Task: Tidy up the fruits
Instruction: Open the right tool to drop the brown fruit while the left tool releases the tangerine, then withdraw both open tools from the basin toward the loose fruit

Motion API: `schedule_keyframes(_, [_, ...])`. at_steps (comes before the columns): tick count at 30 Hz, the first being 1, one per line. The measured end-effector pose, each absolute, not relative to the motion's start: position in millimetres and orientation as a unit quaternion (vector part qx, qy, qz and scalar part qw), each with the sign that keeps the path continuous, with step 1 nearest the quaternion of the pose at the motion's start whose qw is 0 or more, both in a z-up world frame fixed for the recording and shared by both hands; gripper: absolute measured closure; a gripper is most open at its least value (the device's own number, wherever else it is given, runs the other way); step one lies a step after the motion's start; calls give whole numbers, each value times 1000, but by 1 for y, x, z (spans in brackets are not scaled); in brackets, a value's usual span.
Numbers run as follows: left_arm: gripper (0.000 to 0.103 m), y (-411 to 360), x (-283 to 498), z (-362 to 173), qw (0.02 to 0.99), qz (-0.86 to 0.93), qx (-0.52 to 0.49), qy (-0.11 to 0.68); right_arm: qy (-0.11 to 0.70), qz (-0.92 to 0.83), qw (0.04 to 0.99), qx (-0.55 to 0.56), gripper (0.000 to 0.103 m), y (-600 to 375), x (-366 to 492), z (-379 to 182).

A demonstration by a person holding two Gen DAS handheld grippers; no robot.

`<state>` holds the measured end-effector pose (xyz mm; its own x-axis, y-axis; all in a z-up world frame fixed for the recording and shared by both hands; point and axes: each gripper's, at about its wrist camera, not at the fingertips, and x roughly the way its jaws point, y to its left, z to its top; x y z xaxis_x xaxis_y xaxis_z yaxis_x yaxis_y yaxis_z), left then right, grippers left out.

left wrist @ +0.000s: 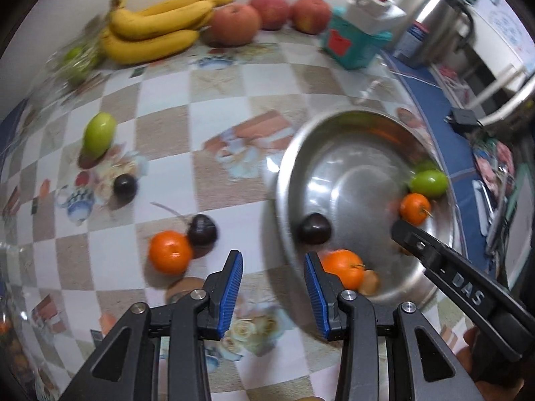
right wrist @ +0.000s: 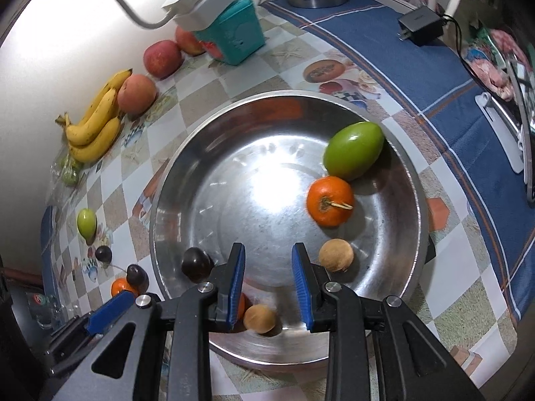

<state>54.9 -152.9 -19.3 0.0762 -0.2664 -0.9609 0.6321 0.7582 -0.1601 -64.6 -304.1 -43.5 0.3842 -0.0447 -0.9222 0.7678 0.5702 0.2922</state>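
Both grippers gape wide and hold nothing: the left gripper [left wrist: 273,267] over the bowl's [right wrist: 409,180] near rim, the right gripper [right wrist: 268,260] above its inside. Left of the bowl, an orange [left wrist: 170,251] and dark plum [left wrist: 201,230] touch on the tablecloth [left wrist: 214,100]. Inside lie a plum [right wrist: 196,264], an orange [right wrist: 330,201] and a green fruit [right wrist: 353,155].

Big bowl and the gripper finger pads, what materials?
Bowl: looks like polished metal, probably stainless steel. It is silver, with a bright glare patch and smeared reflections of the fruit on its wall. Finger pads: blue with fine ribbing, matte, likely rubber or soft plastic, though hardness cannot be told by sight. They are mounted on black arms that look like moulded plastic.
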Motion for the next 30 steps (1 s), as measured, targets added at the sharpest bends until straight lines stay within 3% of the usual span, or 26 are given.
schedule_keyframes(2, [52,-146,62,-21,721,-299,140,610,485,-270,746,368,71,-301,-62,-42])
schedule_keyframes(7, [31,-138,69,-24,730,-266,133,616,487,-275,753,347,51,-298,-59,-38])
schedule_keyframes(9, [22,-136,71,-25,733,-254,137,615,485,-277,758,336,35,-297,-57,-36])
schedule_keyframes(14, [3,-133,74,-27,747,-231,146,606,486,-273,767,317,26,-294,-54,-36])
schedule_keyframes(19, [0,-127,81,-26,760,-212,138,599,486,-277,769,311,17,-294,-53,-37])
schedule_keyframes(30, [0,-116,89,-26,771,-187,130,594,486,-266,776,302,17,-291,-51,-38])
